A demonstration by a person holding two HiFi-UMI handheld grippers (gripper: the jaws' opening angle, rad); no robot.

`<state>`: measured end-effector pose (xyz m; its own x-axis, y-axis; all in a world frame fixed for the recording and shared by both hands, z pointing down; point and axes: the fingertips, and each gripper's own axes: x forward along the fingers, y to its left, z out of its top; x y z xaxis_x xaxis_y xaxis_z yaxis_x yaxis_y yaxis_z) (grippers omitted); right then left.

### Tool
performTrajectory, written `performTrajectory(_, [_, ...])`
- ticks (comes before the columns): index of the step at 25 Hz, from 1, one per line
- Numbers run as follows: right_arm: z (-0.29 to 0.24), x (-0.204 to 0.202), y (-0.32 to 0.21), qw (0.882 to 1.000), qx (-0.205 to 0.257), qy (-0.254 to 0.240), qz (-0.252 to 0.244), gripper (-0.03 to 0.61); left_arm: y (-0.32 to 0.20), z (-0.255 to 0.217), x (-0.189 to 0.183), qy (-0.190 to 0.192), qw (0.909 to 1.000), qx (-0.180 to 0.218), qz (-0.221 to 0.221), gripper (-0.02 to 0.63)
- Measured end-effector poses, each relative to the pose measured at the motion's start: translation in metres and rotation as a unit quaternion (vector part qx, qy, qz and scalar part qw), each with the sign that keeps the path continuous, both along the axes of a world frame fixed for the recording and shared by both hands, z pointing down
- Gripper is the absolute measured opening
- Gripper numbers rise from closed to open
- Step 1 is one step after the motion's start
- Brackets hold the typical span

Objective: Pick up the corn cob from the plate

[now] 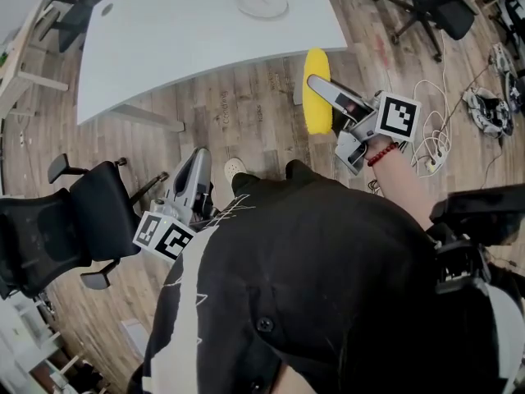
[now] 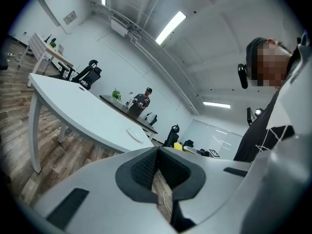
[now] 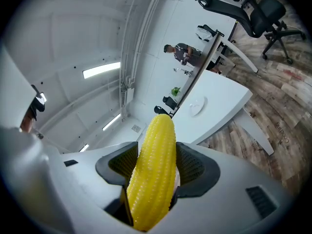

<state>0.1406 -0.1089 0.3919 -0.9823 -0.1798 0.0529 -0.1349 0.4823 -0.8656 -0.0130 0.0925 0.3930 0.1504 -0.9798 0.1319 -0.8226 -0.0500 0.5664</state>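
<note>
A yellow corn cob stands lengthwise between the jaws of my right gripper, which is shut on it over the wooden floor, away from the table. In the right gripper view the corn cob fills the gap and both pads press its sides. The clear plate lies bare on the white table, far from both grippers. My left gripper hangs low at the left, shut with nothing in it; in the left gripper view its pads meet.
A black office chair stands close at the left and another at the upper right. Cables and a power strip lie on the floor at the right. A person stands at a far desk.
</note>
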Motion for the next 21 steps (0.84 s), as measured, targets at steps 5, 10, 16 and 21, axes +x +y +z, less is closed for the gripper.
performTrajectory(5, [0.001, 0.001, -0.001, 1.000, 0.001, -0.002, 0.003, 0.253, 0.002, -0.003, -0.001, 0.000, 1.0000, 0.000, -0.008, 0.014])
performTrajectory(10, [0.001, 0.002, -0.002, 1.000, 0.003, -0.004, 0.005, 0.253, 0.000, -0.002, -0.001, 0.001, 1.0000, 0.001, -0.005, 0.014])
performTrajectory(16, [0.002, 0.005, -0.004, 1.000, 0.003, 0.000, 0.014, 0.253, -0.005, -0.005, 0.000, 0.001, 1.0000, 0.005, 0.001, 0.014])
performTrajectory(21, [0.003, 0.006, -0.008, 1.000, 0.004, 0.002, 0.016, 0.253, -0.010, -0.004, 0.000, 0.001, 1.0000, 0.007, 0.004, 0.014])
